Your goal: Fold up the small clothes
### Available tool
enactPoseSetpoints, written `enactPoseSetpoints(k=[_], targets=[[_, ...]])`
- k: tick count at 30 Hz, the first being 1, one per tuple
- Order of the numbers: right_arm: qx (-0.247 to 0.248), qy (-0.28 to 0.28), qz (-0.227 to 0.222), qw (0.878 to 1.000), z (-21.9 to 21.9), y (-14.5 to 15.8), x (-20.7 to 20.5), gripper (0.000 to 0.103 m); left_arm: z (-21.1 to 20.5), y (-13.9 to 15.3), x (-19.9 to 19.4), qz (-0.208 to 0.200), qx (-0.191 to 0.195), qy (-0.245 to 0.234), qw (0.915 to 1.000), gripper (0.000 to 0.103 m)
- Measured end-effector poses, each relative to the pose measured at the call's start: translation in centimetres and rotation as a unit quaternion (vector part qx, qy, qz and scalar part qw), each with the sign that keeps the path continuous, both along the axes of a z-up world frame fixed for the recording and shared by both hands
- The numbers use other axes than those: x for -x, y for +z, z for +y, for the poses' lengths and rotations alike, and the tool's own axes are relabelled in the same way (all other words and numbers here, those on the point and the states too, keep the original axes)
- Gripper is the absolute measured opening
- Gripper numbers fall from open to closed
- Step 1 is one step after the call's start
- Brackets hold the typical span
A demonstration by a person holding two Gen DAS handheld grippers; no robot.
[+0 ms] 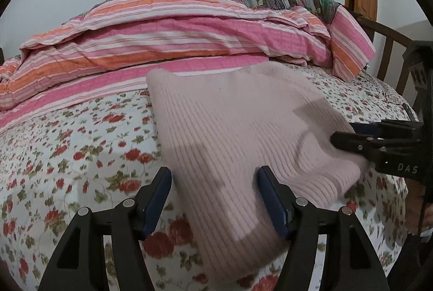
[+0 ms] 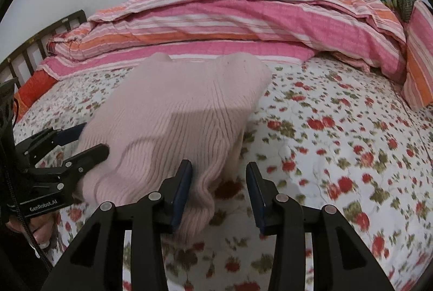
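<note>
- The pink ribbed sweater (image 1: pixel 230 128) lay on the bed (image 1: pixel 67 150), doubled into a compact panel, near the striped quilt (image 1: pixel 162 28).
- Both the left claw (image 1: pixel 213 199) and the right claw (image 2: pixel 219 191) stood open, gripping nothing.
- Folding appeared mostly done; 1 final fold or smoothing perhaps remained.

Two low, close wrist views across the bed toward the wall, both sharing the pink sweater (image 1: pixel 243 123).

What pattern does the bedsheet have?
White bedsheet with small red flowers, clearest in the right wrist view.
</note>
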State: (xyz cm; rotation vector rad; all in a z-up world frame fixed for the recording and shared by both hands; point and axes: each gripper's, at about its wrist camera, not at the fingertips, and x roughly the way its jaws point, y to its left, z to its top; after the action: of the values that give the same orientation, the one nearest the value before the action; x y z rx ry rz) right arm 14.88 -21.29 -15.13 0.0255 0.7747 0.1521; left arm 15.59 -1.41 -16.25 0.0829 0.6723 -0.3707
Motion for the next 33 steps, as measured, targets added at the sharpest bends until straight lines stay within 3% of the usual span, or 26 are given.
enactPoseSetpoints(k=[8,14,21,27,30,33], targets=[[-0.012,-0.018,0.008,1.000,-1.4,0.4,2.8,0.040,2.1,-0.8,0.7,0.042,0.050,0.001,0.9979,0.067],[0.014,-0.046,0.036,0.998,-3.3,-0.8,4.7,0.040,3.0,-0.6,1.8,0.070,0.066,0.024,0.9951,0.066],[-0.005,-0.064,-0.006,0.998,-4.5,2.3,7.6,0.041,1.5,1.5,3.9,0.078,0.016,0.043,0.9959,0.065],[-0.022,-0.080,-0.017,0.996,-3.4,5.8,10.1,0.046,1.4,6.6,6.5,0.059,0.027,0.073,0.9952,0.064],[-0.004,-0.088,-0.025,0.996,-2.5,7.9,11.2,0.050,0.8,9.9,8.2,0.027,0.006,0.102,0.9944,0.081],[0.043,-0.100,-0.037,0.993,-1.6,10.2,12.1,0.061,0.6,12.9,9.9,0.001,0.004,0.115,0.9934,0.087]])
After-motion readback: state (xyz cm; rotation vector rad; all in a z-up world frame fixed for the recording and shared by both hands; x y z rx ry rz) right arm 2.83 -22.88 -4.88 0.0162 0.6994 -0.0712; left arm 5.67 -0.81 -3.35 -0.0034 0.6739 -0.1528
